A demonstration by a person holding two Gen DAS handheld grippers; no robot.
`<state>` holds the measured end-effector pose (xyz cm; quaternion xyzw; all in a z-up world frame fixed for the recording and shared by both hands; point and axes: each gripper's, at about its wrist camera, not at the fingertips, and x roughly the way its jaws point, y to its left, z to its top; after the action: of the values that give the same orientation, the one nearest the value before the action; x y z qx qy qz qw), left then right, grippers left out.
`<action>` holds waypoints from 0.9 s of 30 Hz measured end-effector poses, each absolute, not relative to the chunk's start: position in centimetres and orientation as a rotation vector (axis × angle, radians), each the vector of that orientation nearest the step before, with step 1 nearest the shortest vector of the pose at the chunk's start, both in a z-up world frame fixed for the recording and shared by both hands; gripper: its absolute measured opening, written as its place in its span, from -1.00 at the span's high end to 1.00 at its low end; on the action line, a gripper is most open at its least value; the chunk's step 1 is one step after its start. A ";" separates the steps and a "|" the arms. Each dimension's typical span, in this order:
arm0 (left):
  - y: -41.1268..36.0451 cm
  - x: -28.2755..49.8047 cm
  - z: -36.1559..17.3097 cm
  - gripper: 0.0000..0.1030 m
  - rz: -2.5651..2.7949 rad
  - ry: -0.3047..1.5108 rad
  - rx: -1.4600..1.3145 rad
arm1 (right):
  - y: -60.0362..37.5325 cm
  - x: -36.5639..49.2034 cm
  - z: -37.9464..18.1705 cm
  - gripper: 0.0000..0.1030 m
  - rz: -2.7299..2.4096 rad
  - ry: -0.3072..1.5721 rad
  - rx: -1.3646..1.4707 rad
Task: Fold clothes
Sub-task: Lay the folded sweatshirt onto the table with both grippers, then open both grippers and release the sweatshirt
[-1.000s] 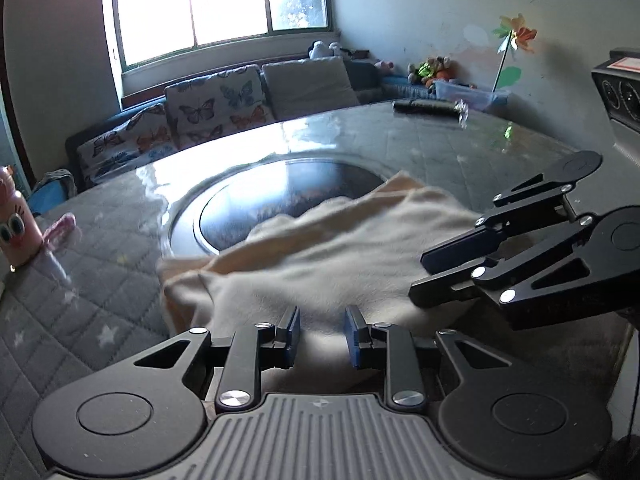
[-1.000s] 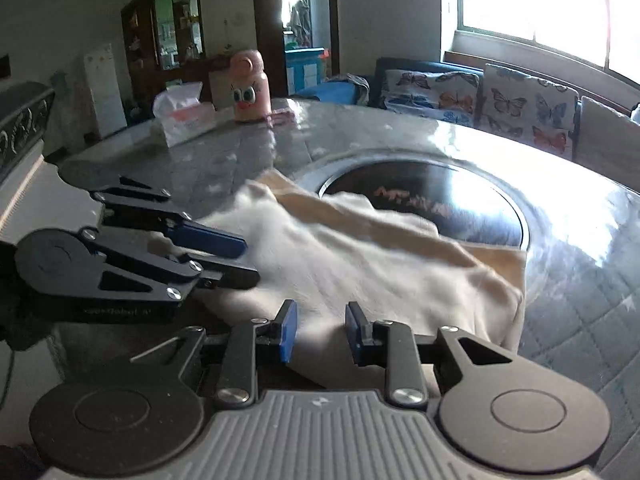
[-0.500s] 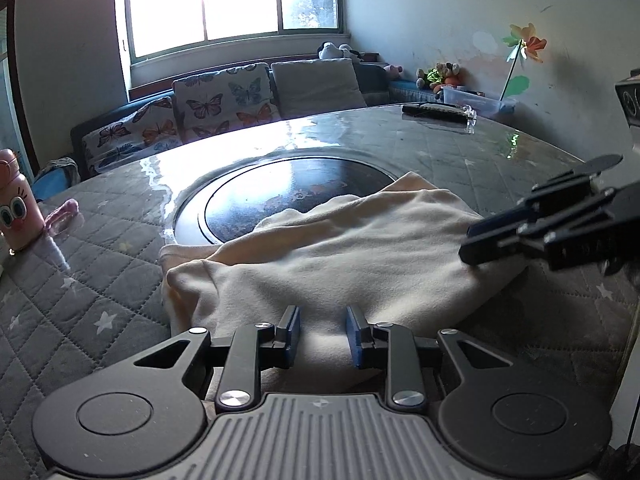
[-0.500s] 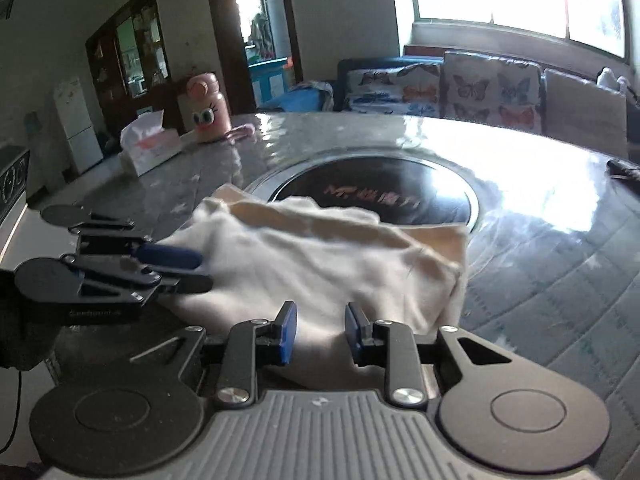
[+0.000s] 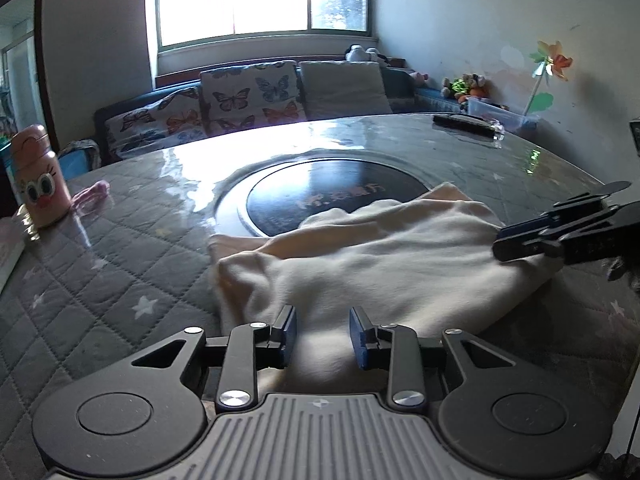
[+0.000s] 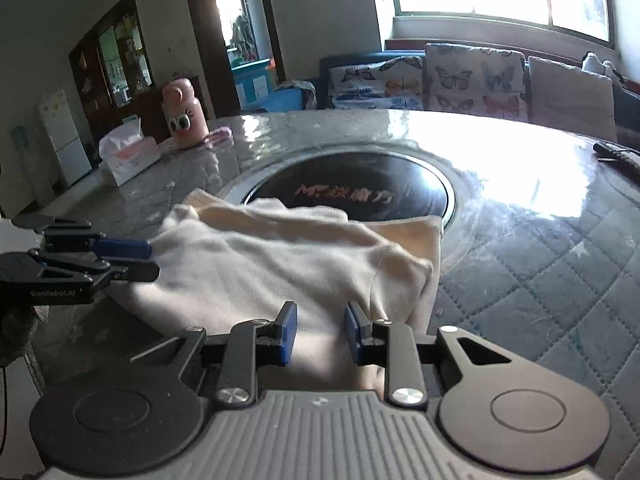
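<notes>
A cream garment lies folded in a rumpled bundle on the round table, partly over the dark centre disc. My left gripper is open, its blue-padded fingers just over the garment's near edge, holding nothing. My right gripper is open too, at the garment's other near edge. Each gripper shows in the other's view: the right at the garment's right end, the left at its left end.
A pink cartoon bottle and a pink strap stand at the table's left. A tissue box sits beyond. A black remote lies at the far right. A sofa stands behind the grey quilted table cover.
Both grippers have drawn back and apart from each other along the garment's near edge. The garment has stayed put in its folded bundle. Both stay open.
</notes>
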<state>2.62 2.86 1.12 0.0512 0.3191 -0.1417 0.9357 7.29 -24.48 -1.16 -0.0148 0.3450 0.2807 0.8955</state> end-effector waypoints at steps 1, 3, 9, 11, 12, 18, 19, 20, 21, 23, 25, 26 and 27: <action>3.1 2.7 1.2 0.38 -0.287 0.654 0.095 | -24.5 7.4 -1.0 0.50 0.580 0.710 -0.030; 3.5 3.1 1.3 0.38 -0.279 0.656 0.082 | -24.4 7.9 -0.9 0.49 0.571 0.706 -0.034; 4.7 4.3 1.4 0.38 -0.233 0.676 0.030 | -24.2 9.6 -1.3 0.49 0.542 0.718 -0.023; 5.2 4.7 1.5 0.38 -0.209 0.675 0.006 | -24.2 9.9 -1.3 0.49 0.539 0.717 -0.024; 5.4 4.9 1.5 0.39 -0.199 0.676 -0.004 | -24.2 10.0 -1.3 0.49 0.537 0.719 -0.024; 5.8 6.2 1.4 0.59 -0.186 0.690 -0.044 | -24.1 10.6 -1.7 0.49 0.529 0.726 -0.023; 5.8 6.3 1.4 0.64 -0.186 0.691 -0.049 | -24.1 10.5 -1.7 0.49 0.530 0.726 -0.024; 5.8 6.4 1.4 0.71 -0.181 0.691 -0.051 | -24.1 10.6 -1.6 0.49 0.530 0.725 -0.025; 5.8 6.5 1.3 0.86 -0.175 0.690 -0.051 | -24.1 10.6 -1.6 0.49 0.530 0.725 -0.026; 5.8 6.6 1.2 0.88 -0.135 0.690 -0.037 | -24.1 10.7 -1.7 0.48 0.529 0.727 -0.027; 5.9 6.7 0.9 0.88 -0.117 0.696 -0.031 | -24.2 10.9 -2.0 0.45 0.526 0.731 -0.022; 6.0 6.8 0.8 0.88 -0.117 0.699 -0.031 | -24.3 10.9 -2.1 0.45 0.525 0.732 -0.018; 5.9 6.7 0.8 0.88 -0.116 0.697 -0.021 | -24.3 11.0 -2.1 0.45 0.525 0.731 -0.016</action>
<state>6.73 5.86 0.77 -0.0104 0.3415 -0.0568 0.9381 10.95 -24.32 -2.11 -0.0076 0.3535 0.2535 0.9004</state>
